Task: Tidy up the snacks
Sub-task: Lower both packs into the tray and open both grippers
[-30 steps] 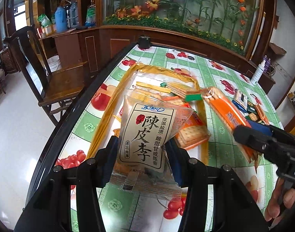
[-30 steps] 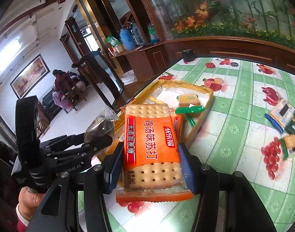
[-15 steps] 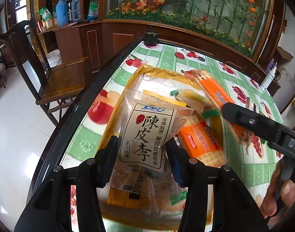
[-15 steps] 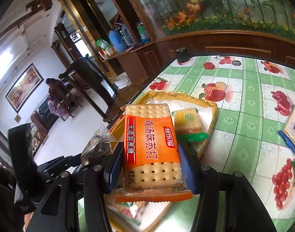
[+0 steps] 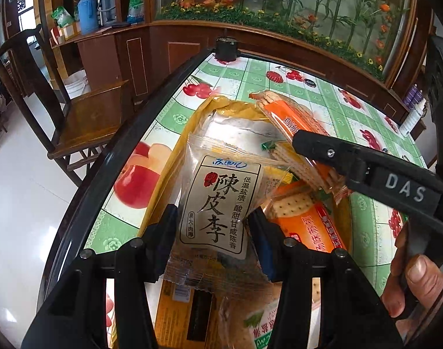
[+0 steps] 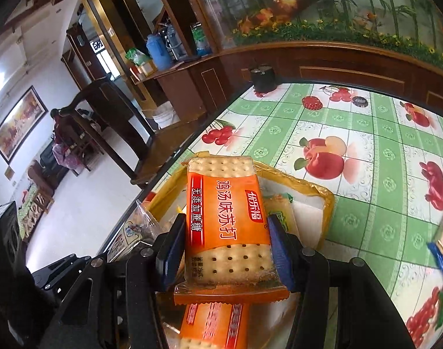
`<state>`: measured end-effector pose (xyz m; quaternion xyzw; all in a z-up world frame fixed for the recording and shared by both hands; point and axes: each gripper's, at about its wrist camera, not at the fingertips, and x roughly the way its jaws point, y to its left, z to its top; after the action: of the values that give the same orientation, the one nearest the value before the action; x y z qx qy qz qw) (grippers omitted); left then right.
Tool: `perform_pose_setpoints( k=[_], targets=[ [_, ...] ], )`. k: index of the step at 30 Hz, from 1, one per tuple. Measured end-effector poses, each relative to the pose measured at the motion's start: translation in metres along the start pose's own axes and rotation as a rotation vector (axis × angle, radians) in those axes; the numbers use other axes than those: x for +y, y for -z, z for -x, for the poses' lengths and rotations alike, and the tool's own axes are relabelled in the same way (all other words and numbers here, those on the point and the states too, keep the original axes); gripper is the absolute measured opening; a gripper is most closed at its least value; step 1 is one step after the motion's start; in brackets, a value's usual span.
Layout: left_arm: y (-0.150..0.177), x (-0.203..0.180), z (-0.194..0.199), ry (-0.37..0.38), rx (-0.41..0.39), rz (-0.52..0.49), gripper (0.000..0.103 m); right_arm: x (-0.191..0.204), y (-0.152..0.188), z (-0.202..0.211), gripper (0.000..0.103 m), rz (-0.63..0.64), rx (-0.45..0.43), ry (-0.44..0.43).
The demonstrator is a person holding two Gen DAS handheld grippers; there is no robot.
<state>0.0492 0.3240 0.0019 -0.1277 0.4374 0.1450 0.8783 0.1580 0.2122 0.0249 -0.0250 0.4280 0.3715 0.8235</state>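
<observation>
Both my grippers loaded above the yellow tray (image 5: 175, 157).
Left gripper (image 5: 212, 229) pinches the plum packet (image 5: 218, 203); right gripper (image 6: 226, 250) clamps the orange cracker pack (image 6: 226, 218).

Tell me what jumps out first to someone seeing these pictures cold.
Two snack packs held over a yellow tray on the fruit-print tablecloth: the left gripper is shut on a clear plum snack packet, the right gripper on an orange cracker pack. More orange cracker packs already lie in the tray.
</observation>
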Motion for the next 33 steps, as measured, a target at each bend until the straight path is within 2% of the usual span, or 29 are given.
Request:
perform_pose_setpoints(
  k=[11,18,23,28,31,33],
  targets=[
    [-0.004,0.001,-0.012,-0.002,0.029,0.005,0.048,0.008,-0.001,-0.020,0.055,0.065,0.020,0.076],
    [-0.006,0.001,-0.014,0.001,0.050,0.010,0.049,0.008,-0.002,-0.022,0.057,0.070,0.023,0.066],
    [-0.006,0.001,-0.015,0.004,0.055,0.021,0.049,0.006,0.001,-0.017,0.079,0.055,0.010,0.056],
    [-0.006,0.000,-0.012,0.001,0.054,0.025,0.051,0.000,0.004,-0.002,0.083,0.030,-0.014,0.048],
    [-0.006,-0.002,-0.008,-0.001,0.044,0.028,0.055,-0.006,0.007,0.011,0.086,0.013,-0.035,0.054],
    [-0.006,-0.004,-0.004,0.004,0.033,0.031,0.068,-0.011,0.010,0.020,0.086,-0.002,-0.046,0.055]
  ],
)
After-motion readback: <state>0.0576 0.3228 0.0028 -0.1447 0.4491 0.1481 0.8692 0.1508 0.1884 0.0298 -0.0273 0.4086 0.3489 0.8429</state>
